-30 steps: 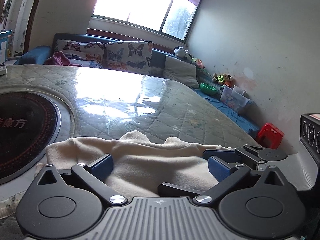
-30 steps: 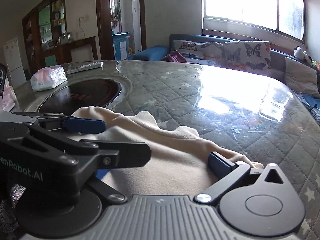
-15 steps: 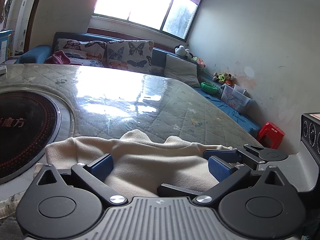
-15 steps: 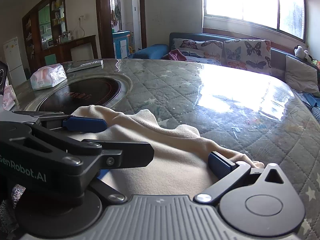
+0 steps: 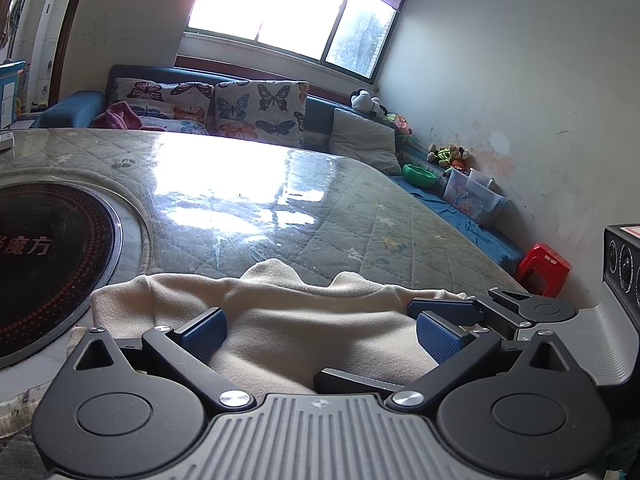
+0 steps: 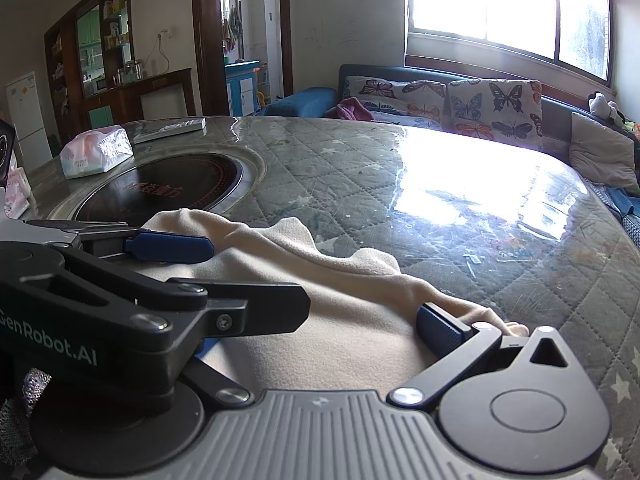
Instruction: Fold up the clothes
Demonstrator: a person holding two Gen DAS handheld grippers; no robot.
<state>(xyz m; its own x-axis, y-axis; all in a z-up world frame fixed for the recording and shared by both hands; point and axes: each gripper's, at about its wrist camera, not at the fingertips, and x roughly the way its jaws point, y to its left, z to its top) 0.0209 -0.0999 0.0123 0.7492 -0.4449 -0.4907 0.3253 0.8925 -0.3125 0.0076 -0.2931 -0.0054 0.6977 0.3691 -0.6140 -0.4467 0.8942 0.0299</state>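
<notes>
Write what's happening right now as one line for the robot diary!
task: fold clothes | left gripper: open, over cream cloth | right gripper: open, over same cloth | cloth: rumpled on quilted table | fold: not yet done

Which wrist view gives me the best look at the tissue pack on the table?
Right wrist view: the tissue pack sits fully visible at the table's far left, beside the dark round hotplate. The left wrist view doesn't show it at all; it faces the window and sofa.
</notes>
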